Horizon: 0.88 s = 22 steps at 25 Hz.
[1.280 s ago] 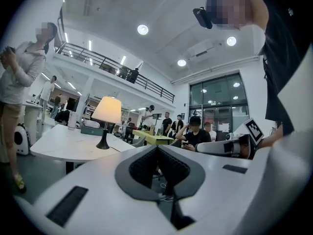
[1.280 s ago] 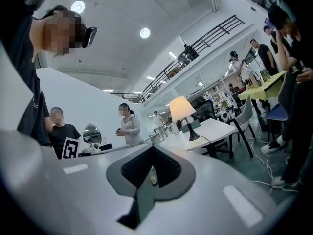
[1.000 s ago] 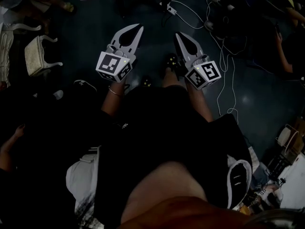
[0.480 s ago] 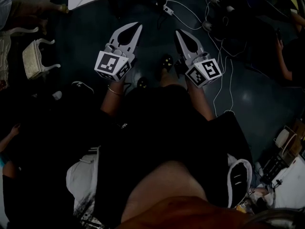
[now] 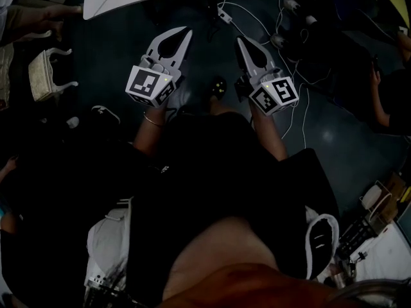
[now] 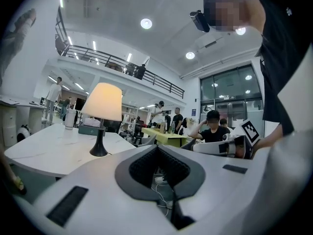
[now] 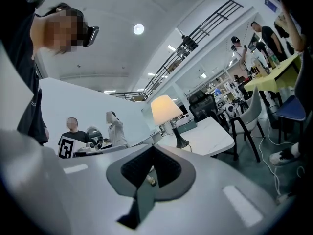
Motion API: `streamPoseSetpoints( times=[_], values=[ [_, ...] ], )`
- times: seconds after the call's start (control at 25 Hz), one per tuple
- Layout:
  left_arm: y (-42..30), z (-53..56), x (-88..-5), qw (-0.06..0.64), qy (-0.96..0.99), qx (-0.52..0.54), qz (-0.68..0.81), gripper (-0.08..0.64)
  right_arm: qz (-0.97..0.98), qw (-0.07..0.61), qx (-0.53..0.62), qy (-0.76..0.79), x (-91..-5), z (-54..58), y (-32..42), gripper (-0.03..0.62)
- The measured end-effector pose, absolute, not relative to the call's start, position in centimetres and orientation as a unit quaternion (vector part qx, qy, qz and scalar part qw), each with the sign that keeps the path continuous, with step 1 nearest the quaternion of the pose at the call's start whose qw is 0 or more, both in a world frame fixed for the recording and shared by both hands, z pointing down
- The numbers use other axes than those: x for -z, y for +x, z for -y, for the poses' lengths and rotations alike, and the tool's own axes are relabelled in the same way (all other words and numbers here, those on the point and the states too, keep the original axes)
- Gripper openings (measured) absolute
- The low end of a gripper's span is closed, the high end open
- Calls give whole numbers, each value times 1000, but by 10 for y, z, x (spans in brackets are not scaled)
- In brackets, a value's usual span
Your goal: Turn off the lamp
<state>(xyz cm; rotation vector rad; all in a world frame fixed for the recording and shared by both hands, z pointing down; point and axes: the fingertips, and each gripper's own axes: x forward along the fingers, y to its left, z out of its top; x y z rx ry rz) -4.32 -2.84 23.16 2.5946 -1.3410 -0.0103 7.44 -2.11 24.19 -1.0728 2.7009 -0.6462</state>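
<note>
Lamp [image 6: 101, 102]: we see it glowing, upright on the white table [image 6: 44, 153].
Left gripper [image 5: 185, 33]: fingers closed, empty.
Right gripper [image 5: 241, 42]: fingers closed, empty too.

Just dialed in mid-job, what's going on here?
A person holds a gripper in each hand, both pointed toward a white table where the lamp stands, lit. The left gripper and the right gripper are both shut with nothing in them, and neither is at the lamp. It has not yet been switched off.
</note>
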Motion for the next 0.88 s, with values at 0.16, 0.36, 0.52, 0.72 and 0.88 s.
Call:
streamPoseSetpoints(
  times=[0.16, 0.36, 0.52, 0.72, 0.88],
  values=[
    [-49, 38, -230, 102, 874, 0, 475, 8, -911, 83, 219, -340, -240, 38, 71, -2],
    [-39, 51, -235, 88, 868, -5, 489, 8, -915, 81, 222, -326, -252, 55, 84, -2],
    [-42, 53, -243, 92, 866, -8, 492, 8, -915, 72, 226, -326, -266, 64, 84, -2],
    [-53, 53, -264, 120, 857, -14, 501, 8, -906, 59, 241, -342, -284, 65, 87, -2],
    [-63, 62, -279, 129, 859, -8, 495, 8, -899, 44, 246, -360, -302, 75, 81, -2]
  ],
)
